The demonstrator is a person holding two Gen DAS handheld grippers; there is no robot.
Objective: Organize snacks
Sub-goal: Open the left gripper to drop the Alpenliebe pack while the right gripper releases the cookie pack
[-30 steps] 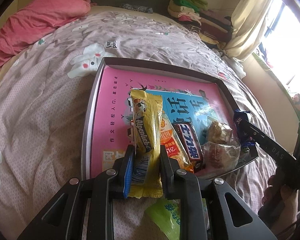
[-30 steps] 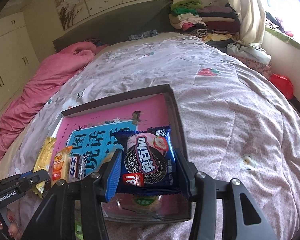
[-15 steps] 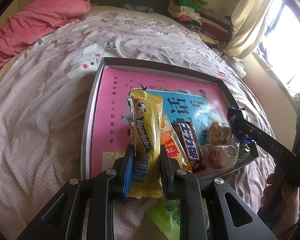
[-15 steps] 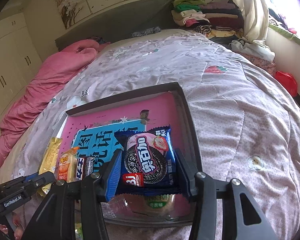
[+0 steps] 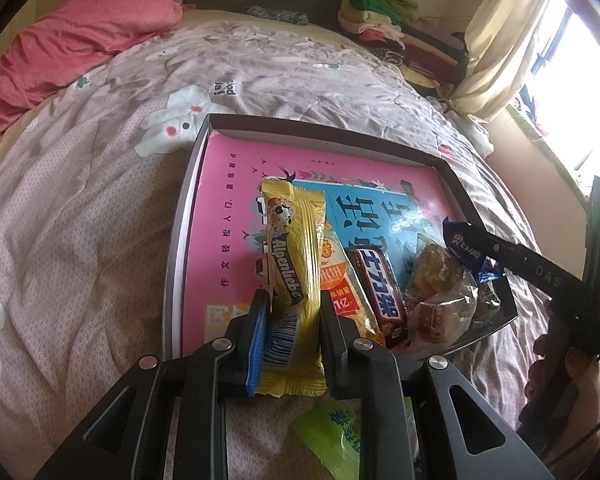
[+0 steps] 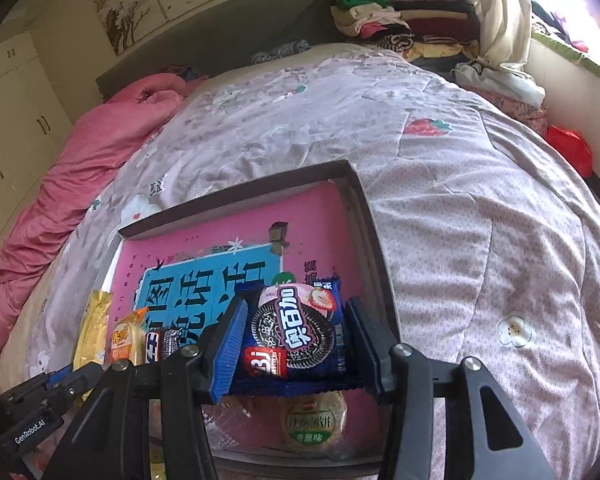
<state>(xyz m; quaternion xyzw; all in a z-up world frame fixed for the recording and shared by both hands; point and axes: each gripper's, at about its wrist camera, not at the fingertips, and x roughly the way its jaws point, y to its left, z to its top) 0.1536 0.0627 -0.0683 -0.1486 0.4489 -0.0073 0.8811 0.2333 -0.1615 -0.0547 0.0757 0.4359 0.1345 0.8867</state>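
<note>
Snacks are gathered in a shallow dark-rimmed tray [image 5: 188,200] with a pink printed floor, resting on the quilt-covered bed [image 5: 80,220].

Left side: my left gripper [image 5: 292,320] is closed on a yellow Alpenliebe packet [image 5: 296,248]. The fingers [image 5: 258,332] clamp its lower, barcode end; the packet stands lengthwise away from me over the tray's near edge. Its bottom seal hangs just outside the rim, above the quilt.

Right side: my right gripper [image 6: 296,340] is closed on a blue cookie packet [image 6: 296,328], one pad pressing each side edge. The packet sits face-up above the tray's near right corner. Under it lies a round pastry in a clear wrapper with a green label [image 6: 308,424].

Tray contents along the near edge, in the left view from left to right:
- an orange wrapped snack [image 5: 340,280], touching the yellow packet;
- a dark chocolate bar [image 5: 378,284] beside it;
- clear-wrapped pastries [image 5: 440,288] toward the near right corner.

The far half of the tray floor is bare.

A green packet [image 5: 340,436] lies on the quilt outside the tray, below my left fingers.

A pink blanket [image 5: 72,44] is bunched along the far left edge of the bed. Folded clothes [image 6: 400,12] are stacked at the far right corner.
</note>
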